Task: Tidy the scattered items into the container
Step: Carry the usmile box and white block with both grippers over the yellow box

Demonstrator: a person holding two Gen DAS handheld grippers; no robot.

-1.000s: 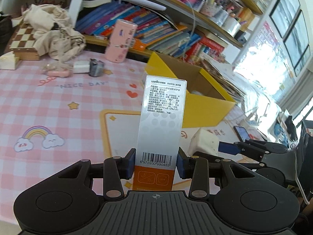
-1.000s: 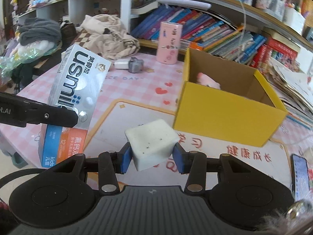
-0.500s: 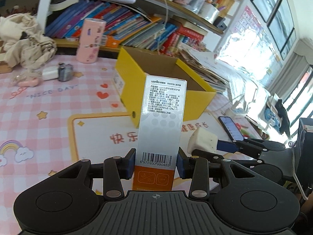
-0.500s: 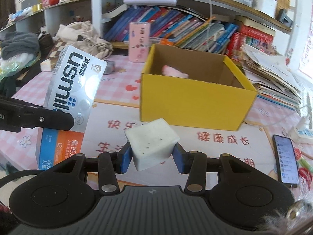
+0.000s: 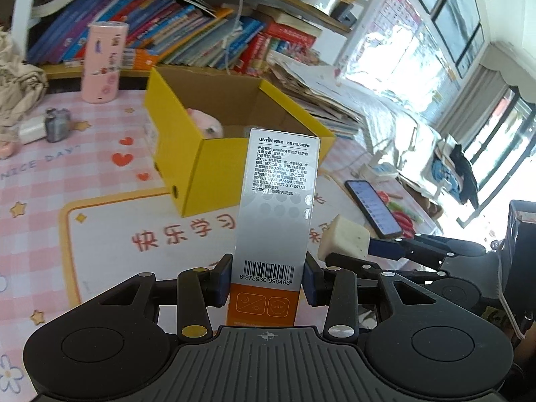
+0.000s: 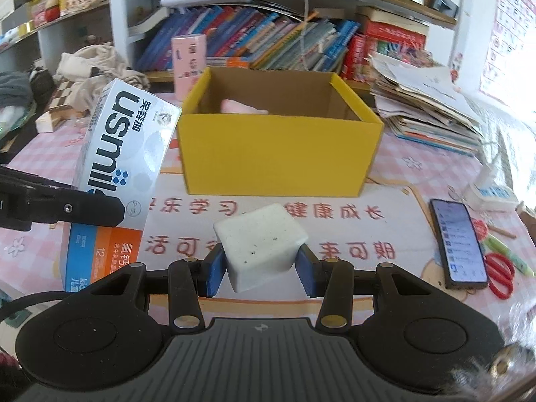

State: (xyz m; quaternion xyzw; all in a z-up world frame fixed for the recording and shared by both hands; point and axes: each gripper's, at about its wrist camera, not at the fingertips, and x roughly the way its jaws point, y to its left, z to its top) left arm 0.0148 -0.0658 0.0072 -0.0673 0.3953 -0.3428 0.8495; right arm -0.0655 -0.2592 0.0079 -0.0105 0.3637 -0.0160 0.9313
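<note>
The left gripper fingers clamp a tall, stiff, light silver-and-orange toothpaste carton low down; the right gripper fingers squeeze a seemingly soft white foam cube, both before the yellow cardboard box.

Your left gripper has a matte black body with a ribbed grey-black panel bearing a small crosshair mark at bottom centre, flanked by two round recessed discs. Black linkage arms carry blue finger pads, one brass-coloured pivot screw and one silver. Your right gripper looks the same, with blue pads, brass screws and a black cable at lower left
</note>
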